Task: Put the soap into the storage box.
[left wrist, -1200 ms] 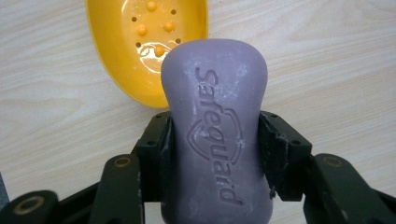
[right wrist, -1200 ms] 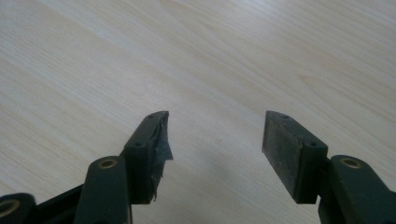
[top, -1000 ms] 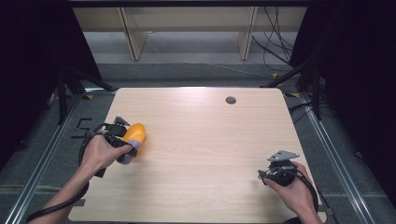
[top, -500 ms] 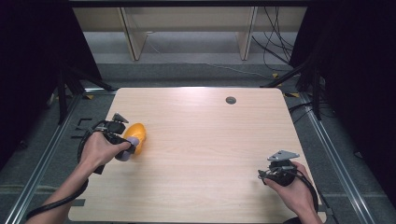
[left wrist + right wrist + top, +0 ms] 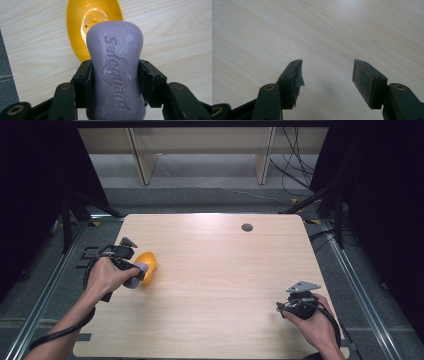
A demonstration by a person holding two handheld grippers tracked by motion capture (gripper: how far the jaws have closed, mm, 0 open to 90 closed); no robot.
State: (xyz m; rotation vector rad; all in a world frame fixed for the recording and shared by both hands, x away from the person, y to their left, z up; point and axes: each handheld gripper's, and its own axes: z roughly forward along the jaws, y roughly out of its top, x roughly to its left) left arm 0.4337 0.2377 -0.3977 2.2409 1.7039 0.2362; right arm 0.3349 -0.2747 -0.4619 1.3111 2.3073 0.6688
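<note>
Left gripper is clamped on the soap bar: both fingers press flat against its long side faces, roughly at mid-length. In the left gripper view the purple bar's long axis runs straight along the gripper's own axis, with the far rounded end pointing away from the hand. The embossed "Safeguard" face is turned up toward the camera, lettering running along the length.

The bar's far end overlaps the near edge of the yellow soap dish. Can't tell from this view whether the soap touches the dish or sits just above it. The dish is an open oval, hollow side up, on the worktop, with its long axis roughly in line with the bar's.

In the high view the left gripper is at the left side of the worktop, near the left edge. The soap bar points toward the centre, and the soap dish lies just beyond it, inboard of the hand.

Right gripper has its fingers well apart, nothing between them, bare wood underneath. In the high view the right gripper sits at the near right corner of the worktop, well apart from the soap and dish.
</note>
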